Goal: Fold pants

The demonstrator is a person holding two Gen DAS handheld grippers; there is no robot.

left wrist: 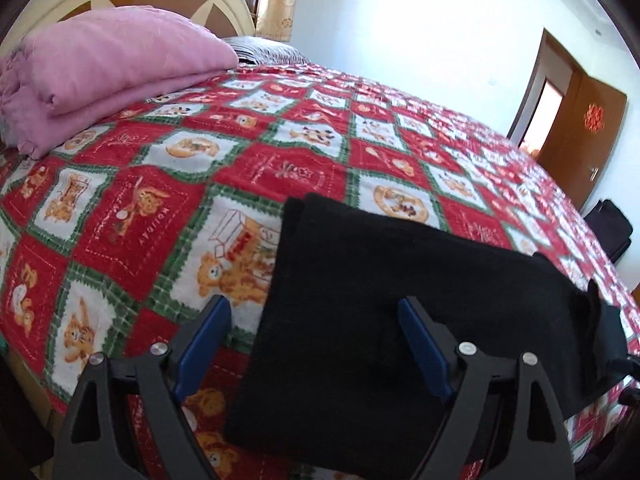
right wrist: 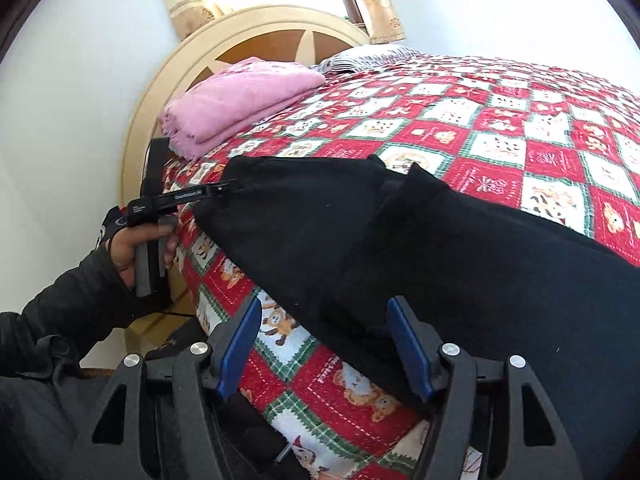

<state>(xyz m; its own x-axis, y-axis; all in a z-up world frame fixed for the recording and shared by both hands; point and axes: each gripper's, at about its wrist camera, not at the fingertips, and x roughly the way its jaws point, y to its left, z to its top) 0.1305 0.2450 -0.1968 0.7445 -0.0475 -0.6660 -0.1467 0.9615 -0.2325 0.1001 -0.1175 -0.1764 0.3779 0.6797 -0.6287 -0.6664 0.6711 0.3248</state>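
Observation:
The black pants point(left wrist: 380, 320) lie folded over, flat on a red, green and white patchwork bedspread point(left wrist: 168, 200), near the bed's front edge. My left gripper point(left wrist: 316, 314) stands open over the pants' left edge, one blue pad above the bedspread and the other above the black cloth. Nothing is pinched between them. In the right wrist view the pants point(right wrist: 320, 220) stretch across the bed. My right gripper point(right wrist: 324, 314) is open above their near edge. A hand point(right wrist: 132, 248) holds the left gripper point(right wrist: 230, 188) at the pants' far left end.
A folded pink blanket point(left wrist: 104, 68) lies by the cream and brown headboard point(right wrist: 168, 80), with a striped pillow point(right wrist: 360, 58) behind it. A brown door point(left wrist: 576, 128) and a black bag point(left wrist: 608, 228) are beyond the bed's far side. A dark sleeve point(right wrist: 60, 312) reaches in at the left.

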